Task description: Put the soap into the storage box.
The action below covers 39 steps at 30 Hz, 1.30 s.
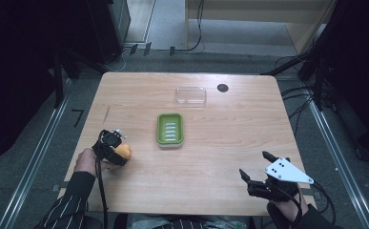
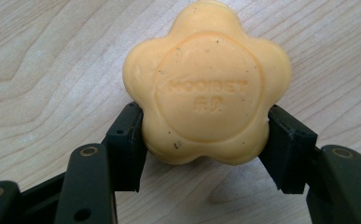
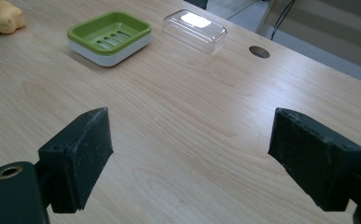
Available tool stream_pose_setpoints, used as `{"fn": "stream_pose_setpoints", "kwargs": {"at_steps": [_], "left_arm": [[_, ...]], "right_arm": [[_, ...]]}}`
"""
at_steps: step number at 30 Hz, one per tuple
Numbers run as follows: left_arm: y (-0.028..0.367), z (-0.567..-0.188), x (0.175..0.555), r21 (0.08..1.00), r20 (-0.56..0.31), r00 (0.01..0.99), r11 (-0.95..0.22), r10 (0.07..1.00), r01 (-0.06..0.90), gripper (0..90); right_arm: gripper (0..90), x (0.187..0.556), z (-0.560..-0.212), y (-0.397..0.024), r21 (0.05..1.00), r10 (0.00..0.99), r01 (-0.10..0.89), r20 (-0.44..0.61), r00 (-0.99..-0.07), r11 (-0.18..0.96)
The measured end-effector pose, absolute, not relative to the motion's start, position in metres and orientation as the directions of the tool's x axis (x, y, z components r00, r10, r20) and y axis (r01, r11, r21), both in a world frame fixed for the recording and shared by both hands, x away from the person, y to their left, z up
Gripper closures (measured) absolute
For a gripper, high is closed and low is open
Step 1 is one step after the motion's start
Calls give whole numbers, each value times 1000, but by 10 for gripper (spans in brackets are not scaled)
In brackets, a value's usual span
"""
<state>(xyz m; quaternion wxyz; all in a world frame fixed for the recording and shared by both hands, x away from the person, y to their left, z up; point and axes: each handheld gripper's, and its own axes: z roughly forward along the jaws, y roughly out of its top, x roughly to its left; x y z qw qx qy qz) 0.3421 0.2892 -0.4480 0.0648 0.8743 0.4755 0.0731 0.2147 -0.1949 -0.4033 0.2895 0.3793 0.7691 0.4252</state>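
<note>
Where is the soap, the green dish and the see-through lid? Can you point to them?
soap (image 2: pixel 206 84), left gripper view, on its stamped round face.
green dish (image 1: pixel 170 129), high view, on its slotted floor.
lid (image 3: pixel 195 29), right gripper view, on its clear top.

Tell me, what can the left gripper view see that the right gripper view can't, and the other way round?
The left gripper view alone shows the flower-shaped soap close enough to read its stamped lettering, clamped between the left gripper jaws. The right gripper view alone shows the green soap dish, the clear lid, the table's round hole and the open right gripper. Both show the soap and the wooden table.
</note>
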Motion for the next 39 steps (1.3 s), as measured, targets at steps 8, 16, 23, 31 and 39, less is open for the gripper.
{"fn": "stream_pose_setpoints", "kwargs": {"at_steps": [8, 16, 23, 31, 39], "left_arm": [[289, -444, 340, 216, 64, 532, -532, 845, 819, 394], [288, -440, 338, 234, 74, 532, -533, 844, 813, 394], [287, -437, 337, 248, 71, 530, -529, 845, 811, 394], [284, -435, 336, 254, 72, 534, -534, 842, 807, 393], [278, -431, 334, 271, 73, 543, -541, 837, 797, 393]], "right_arm": [[136, 215, -403, -195, 874, 830, 338, -122, -544, 349], [136, 215, -403, -195, 875, 830, 336, -122, -544, 349], [136, 215, -403, -195, 875, 830, 336, -123, -544, 349], [136, 215, -403, -195, 874, 830, 338, -122, -544, 349], [136, 215, -403, -195, 875, 830, 337, -122, -544, 349]]}}
